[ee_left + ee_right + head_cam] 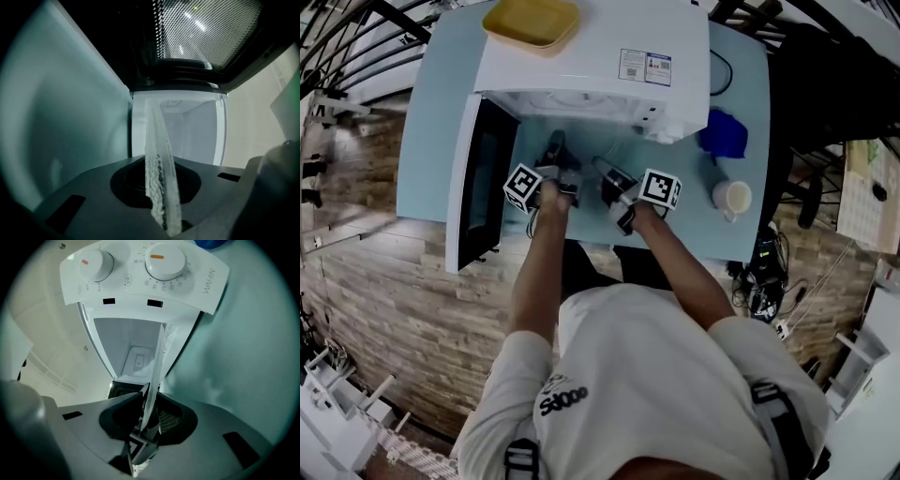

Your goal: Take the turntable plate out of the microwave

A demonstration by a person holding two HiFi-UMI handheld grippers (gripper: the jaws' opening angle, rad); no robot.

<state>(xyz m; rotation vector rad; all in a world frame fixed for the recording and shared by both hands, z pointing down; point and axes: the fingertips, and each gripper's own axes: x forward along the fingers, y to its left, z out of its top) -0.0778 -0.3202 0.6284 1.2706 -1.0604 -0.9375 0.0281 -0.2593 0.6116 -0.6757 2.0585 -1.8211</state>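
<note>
The white microwave oven (581,66) carries a small printed sticker (645,67) too fine to read, and the grey lettering beside its two white, orange-marked dials (164,261) is turned and unclear. It stands with its dark-windowed door (478,178) open on a pale blue tabletop (431,141) above a wood-plank floor (384,300). The clear glass turntable plate (161,187), its rim pebbled, sits edge-on at the oven's mouth, with the left gripper (555,155) and right gripper (605,173) each clamped narrowly on that rim.

A pale blue table (428,141) stands on a pale wood-plank floor (394,314).
</note>
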